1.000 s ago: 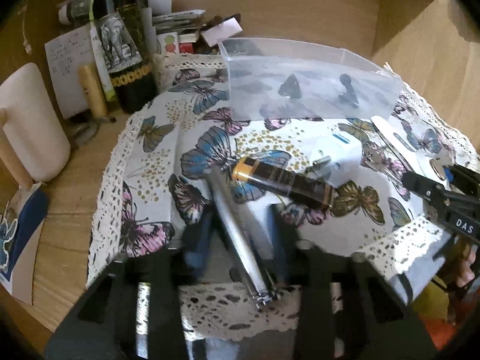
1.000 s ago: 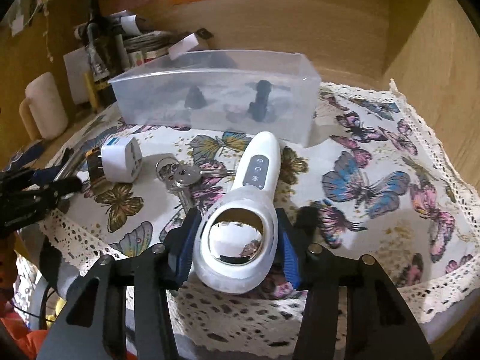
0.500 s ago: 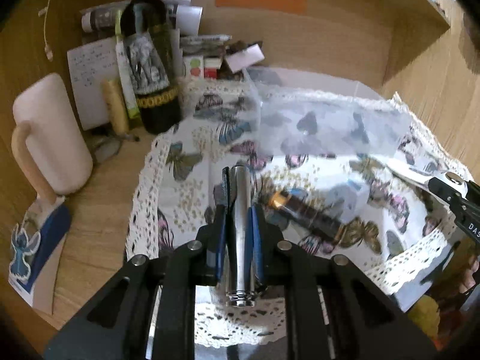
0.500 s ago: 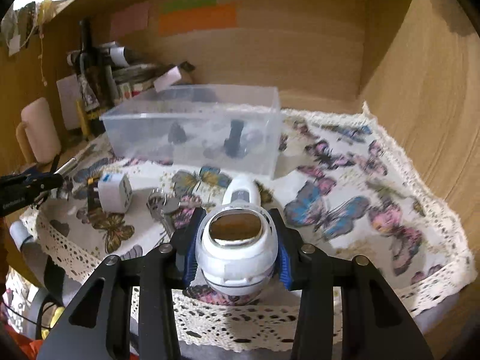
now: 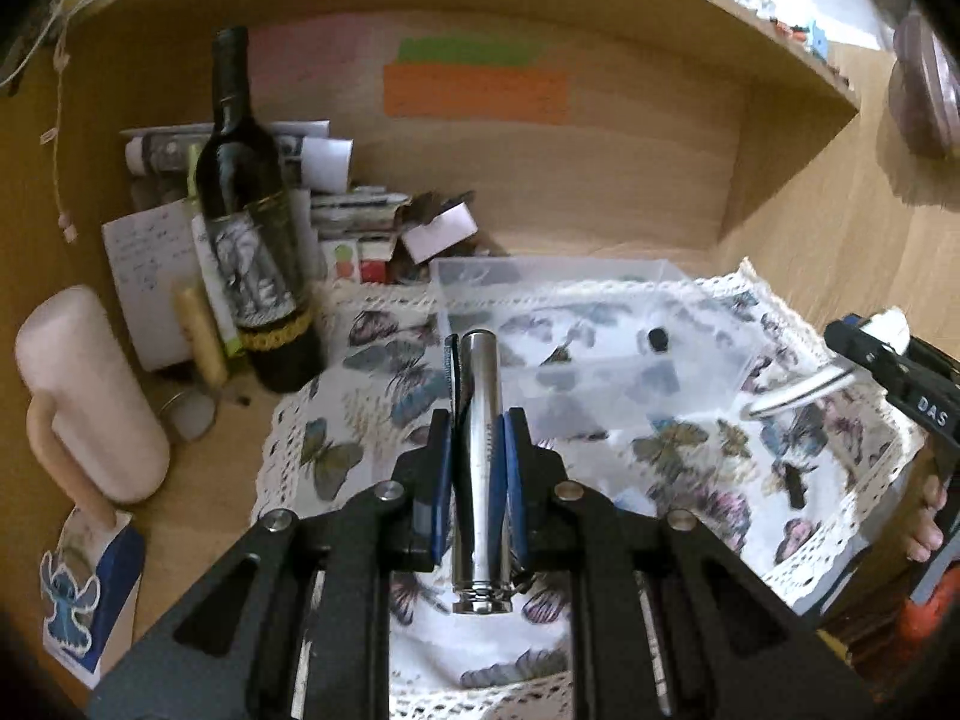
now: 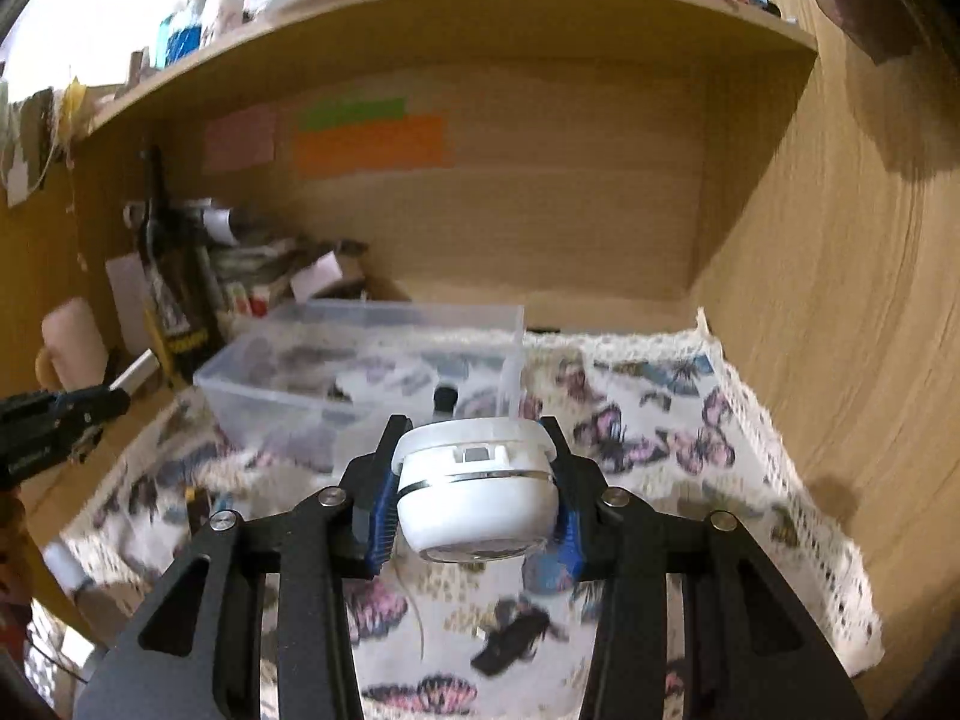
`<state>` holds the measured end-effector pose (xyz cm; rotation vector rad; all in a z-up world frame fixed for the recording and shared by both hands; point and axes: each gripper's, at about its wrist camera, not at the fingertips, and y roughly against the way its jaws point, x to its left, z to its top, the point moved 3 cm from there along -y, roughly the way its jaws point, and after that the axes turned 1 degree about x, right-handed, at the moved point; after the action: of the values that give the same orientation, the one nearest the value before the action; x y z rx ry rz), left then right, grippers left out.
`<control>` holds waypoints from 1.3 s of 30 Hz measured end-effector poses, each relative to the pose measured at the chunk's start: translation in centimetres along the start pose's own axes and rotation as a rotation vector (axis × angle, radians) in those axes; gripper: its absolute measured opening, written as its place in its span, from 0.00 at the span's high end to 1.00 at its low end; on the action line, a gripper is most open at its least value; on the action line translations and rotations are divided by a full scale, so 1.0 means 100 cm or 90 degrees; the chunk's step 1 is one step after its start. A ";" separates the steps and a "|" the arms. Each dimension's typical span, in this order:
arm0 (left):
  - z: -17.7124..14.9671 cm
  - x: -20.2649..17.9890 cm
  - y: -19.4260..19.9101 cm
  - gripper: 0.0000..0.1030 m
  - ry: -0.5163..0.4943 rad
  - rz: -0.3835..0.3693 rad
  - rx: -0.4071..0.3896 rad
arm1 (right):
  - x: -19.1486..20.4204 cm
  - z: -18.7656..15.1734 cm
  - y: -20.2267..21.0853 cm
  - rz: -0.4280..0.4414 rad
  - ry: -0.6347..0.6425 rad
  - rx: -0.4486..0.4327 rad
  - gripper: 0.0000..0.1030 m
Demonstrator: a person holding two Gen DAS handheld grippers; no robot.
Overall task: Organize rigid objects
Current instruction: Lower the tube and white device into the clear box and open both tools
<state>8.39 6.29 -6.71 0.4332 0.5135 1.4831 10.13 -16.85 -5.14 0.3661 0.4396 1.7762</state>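
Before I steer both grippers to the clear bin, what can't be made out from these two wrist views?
- Clear bin contents: right wrist view, motion blur and cloudy walls; only dark shapes.
- White device in the right gripper: its front half hidden behind its own rounded end.
- Items on the butterfly cloth: left wrist view, blurred.
- Metal cylinder in the left gripper: small markings unreadable.

Wooden desk alcove, light oak grain: back panel [image 5: 600, 180], right side wall [image 6: 840, 300], shelf [image 6: 480, 6] overhead crowded with clutter (too blurred to name). Orange [image 5: 474, 93], green [image 5: 468, 51] and pink [image 6: 240, 138] paper notes stuck on back panel. Desktop [image 5: 204, 498] same wood, partly under lace-edged butterfly cloth [image 6: 690, 432]. Warm indoor light; bright white patch upper left in right wrist view.
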 end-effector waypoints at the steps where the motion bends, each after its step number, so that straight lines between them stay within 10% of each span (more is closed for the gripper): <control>1: 0.004 0.000 -0.001 0.85 -0.001 -0.003 -0.001 | -0.001 0.008 0.000 0.003 0.000 -0.008 0.63; 14: 0.055 -0.005 -0.040 0.85 0.001 -0.035 0.017 | 0.008 0.064 -0.022 0.033 0.022 -0.041 0.63; 29: 0.061 -0.009 -0.130 0.85 0.003 -0.053 0.150 | 0.058 0.047 -0.133 0.142 0.091 0.107 0.63; 39: 0.059 -0.015 -0.152 0.86 -0.020 -0.053 0.173 | 0.048 0.031 -0.163 0.111 0.101 0.192 0.63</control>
<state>24.15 4.27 -10.43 0.6387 0.7039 1.3294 24.30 -8.28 -10.17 0.4882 0.8145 1.9192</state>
